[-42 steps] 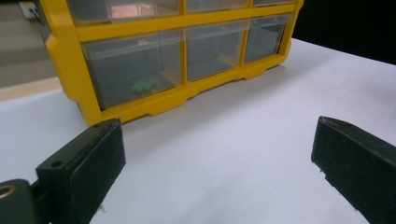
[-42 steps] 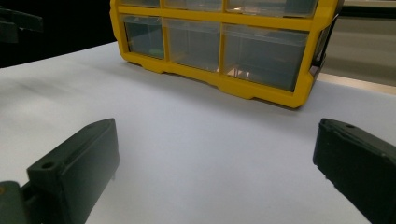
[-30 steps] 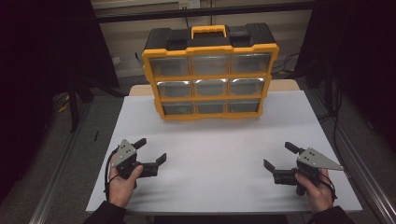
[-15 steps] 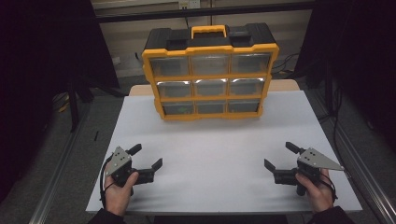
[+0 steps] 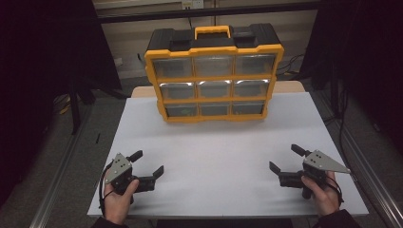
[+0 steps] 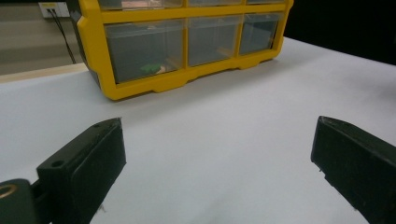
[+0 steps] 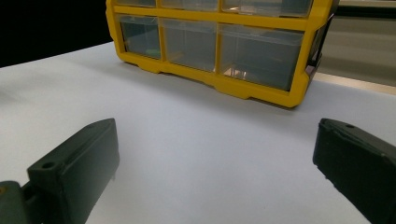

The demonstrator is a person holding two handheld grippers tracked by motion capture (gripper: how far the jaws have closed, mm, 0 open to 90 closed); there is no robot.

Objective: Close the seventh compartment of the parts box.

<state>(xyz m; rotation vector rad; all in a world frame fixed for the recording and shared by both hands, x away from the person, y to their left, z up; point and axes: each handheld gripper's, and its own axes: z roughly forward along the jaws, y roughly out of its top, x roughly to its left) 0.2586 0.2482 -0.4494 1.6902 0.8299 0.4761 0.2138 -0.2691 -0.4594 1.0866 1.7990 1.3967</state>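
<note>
Work not yet begun. Left gripper [image 5: 148,165] and right gripper [image 5: 284,160] both rest with jaws apart, holding nothing. The yellow drawer organiser [image 5: 214,76] stands well ahead of both, all drawers closed, untouched.

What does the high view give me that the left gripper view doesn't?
High view: the handle atop the organizer, all nine drawers, and the right gripper, jaws open. Left gripper view: a close look at a green piece inside the bottom left drawer. Both: the organizer standing on the table, and the left gripper open, holding nothing.
</note>
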